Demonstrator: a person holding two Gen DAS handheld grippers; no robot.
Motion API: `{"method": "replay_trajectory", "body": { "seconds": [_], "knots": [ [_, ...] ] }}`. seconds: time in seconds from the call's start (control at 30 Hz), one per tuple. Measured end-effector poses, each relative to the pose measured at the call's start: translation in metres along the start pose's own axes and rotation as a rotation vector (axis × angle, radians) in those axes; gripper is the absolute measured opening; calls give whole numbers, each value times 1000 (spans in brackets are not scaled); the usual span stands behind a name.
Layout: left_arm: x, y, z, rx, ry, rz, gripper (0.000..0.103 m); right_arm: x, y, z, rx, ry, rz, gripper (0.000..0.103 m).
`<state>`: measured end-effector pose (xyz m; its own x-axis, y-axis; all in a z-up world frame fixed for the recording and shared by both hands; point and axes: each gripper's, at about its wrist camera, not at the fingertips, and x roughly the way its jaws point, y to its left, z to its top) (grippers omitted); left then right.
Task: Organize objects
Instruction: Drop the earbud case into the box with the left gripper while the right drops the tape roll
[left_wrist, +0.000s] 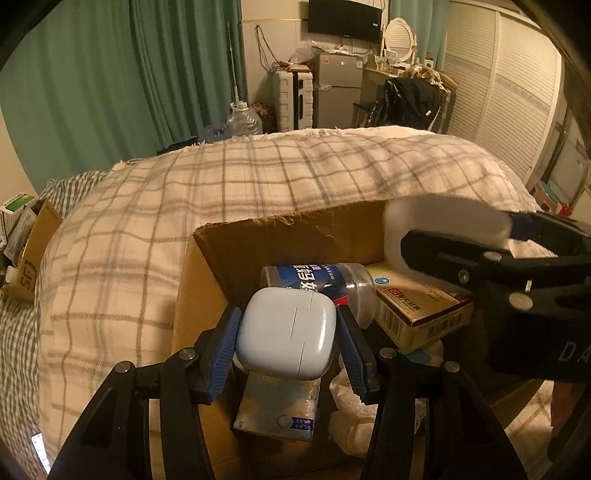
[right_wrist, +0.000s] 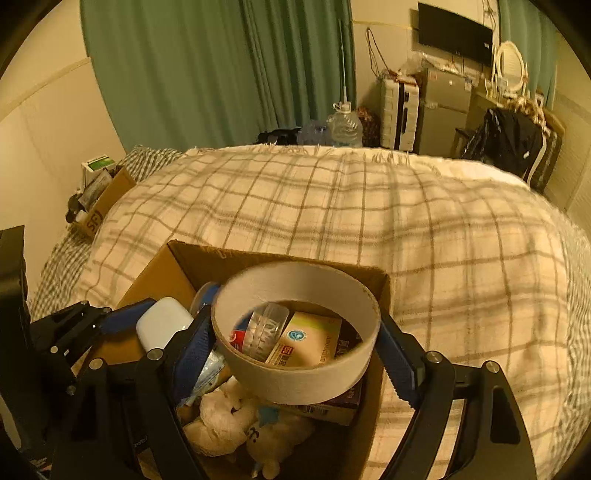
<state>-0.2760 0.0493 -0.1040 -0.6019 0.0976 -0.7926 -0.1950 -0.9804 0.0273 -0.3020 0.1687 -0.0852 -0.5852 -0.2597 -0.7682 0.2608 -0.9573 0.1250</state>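
While both grippers hang over the open cardboard box (left_wrist: 236, 254), each carries a load; the left gripper (left_wrist: 286, 334) has its blue pads (left_wrist: 225, 350) pressed against the two sides of a pale blue earbud case (left_wrist: 286, 332), which is held above the box interior; the right gripper (right_wrist: 295, 354) has its jaws closed against the outer wall of a white tape roll (right_wrist: 295, 384), which is held tilted over the box with its opening facing the camera.

Box contents, as seen from the left wrist view: a clear bottle with a blue label (left_wrist: 317, 277) lying on its side; a tan medicine carton (left_wrist: 424, 310) just beside it on the right; a tissue pack (left_wrist: 277, 410) below the earbud case; crumpled white material (left_wrist: 351, 406) beside the pack.

In the right wrist view a white plush toy (right_wrist: 229, 417) lies at the near end of the box; the box rests on a bed covered by a plaid blanket (right_wrist: 424, 240); a second cardboard box (right_wrist: 107, 199) sits well apart at the far left edge of the bed; green curtains (right_wrist: 207, 66) hang behind.
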Motion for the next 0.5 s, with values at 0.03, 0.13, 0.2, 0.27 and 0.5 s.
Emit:
{"method": "replay_trajectory", "body": {
  "seconds": [0.03,0.13,0.2,0.27,0.5],
  "knots": [
    [-1,0,-1,-1,-2,-2,56,-1,-1,-1,7,-6,1,89],
    [-9,1,1,-1,-24,1,80,-10,-1,0,13,-28,-1,93],
    [-19,2,4,-12,-54,11,84,-19,0,3,14,-41,-10,93],
    [-30,4,8,-26,-61,19,93,-32,3,4,13,-67,-30,94],
    [-98,9,17,-60,-181,61,102,-110,15,9,2,-211,-91,102]
  ]
}}
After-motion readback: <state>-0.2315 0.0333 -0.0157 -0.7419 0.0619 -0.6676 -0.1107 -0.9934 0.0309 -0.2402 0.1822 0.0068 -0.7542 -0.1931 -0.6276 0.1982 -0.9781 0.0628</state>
